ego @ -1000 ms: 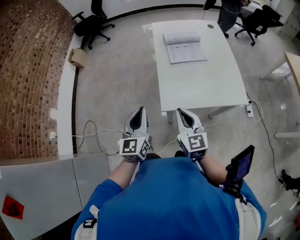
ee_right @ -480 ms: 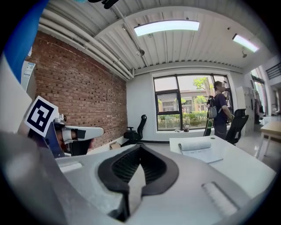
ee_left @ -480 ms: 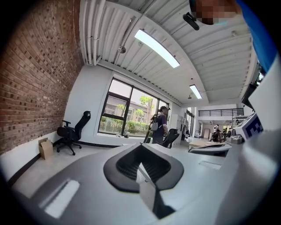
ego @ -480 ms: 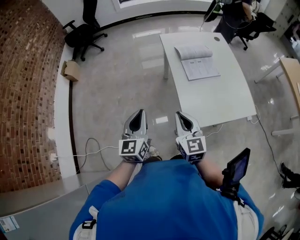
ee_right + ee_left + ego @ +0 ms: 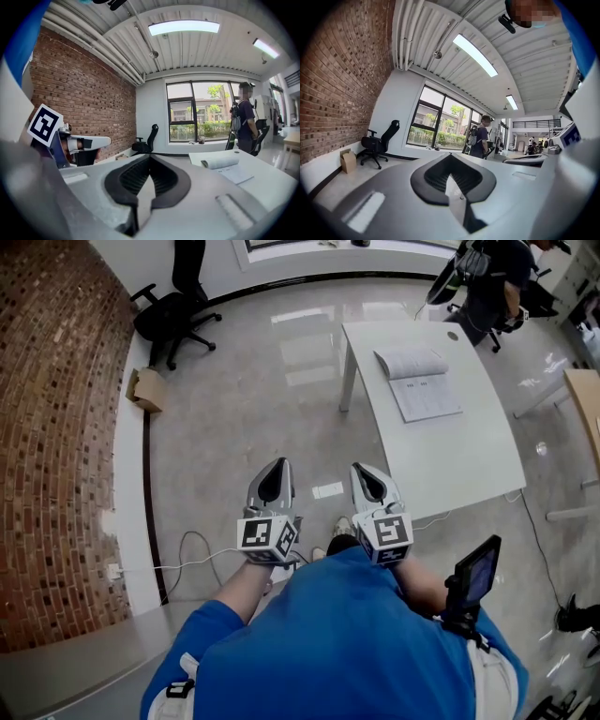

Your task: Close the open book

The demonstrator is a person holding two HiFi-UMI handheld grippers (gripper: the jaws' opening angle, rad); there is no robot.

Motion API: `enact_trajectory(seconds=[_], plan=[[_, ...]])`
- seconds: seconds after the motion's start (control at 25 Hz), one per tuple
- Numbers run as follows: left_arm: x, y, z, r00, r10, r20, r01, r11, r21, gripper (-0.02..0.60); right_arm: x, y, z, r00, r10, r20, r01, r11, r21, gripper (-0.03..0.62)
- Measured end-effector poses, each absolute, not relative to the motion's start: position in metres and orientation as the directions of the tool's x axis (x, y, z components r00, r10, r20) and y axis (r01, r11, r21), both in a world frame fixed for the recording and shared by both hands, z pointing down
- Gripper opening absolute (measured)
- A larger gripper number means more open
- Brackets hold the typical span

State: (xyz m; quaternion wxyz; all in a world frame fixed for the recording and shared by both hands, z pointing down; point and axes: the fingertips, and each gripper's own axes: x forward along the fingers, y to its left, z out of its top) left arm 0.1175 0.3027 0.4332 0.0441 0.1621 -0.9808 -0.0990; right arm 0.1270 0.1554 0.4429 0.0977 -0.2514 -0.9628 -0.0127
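The left gripper (image 5: 273, 472) and right gripper (image 5: 369, 476), jaws together and empty, hang well apart from the open book (image 5: 422, 382) on a white table (image 5: 450, 460).

We see a red brick wall (image 5: 56, 427) along the left of a glossy grey floor (image 5: 253, 399), with a black wheeled office chair (image 5: 169, 315) near its far end and a small brown cardboard box (image 5: 145, 388) just beside the wall's white base. A thin white cable (image 5: 159, 568) trails across the floor from the wall. To our right stands a long white counter (image 5: 459, 460), and at its far end a person in dark clothes (image 5: 492, 287) stands near tall black-framed windows (image 5: 197, 117), under long ceiling light strips (image 5: 183, 27).
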Motion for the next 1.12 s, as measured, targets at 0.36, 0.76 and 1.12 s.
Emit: enact_trajectory(seconds=[0.36, 0.76, 1.12], plan=[[0.003, 0.304, 0.426, -0.915, -0.4, 0.054, -0.387, 0.907, 0.168, 0.006, 0.022, 0.163, 0.453, -0.878, 0.435, 0.198, 0.433, 0.9, -0.056, 0.003], [-0.147, 0.239, 0.424, -0.813, -0.576, 0.086, -0.567, 0.816, 0.113, 0.006, -0.102, 0.111, 0.461, -0.94, 0.282, 0.192, 0.269, 0.959, -0.092, 0.003], [-0.222, 0.154, 0.445, -0.641, -0.759, 0.113, -0.75, 0.651, 0.119, 0.006, -0.134, 0.038, 0.471, -0.974, 0.044, 0.223, 0.027, 0.996, -0.08, 0.003]])
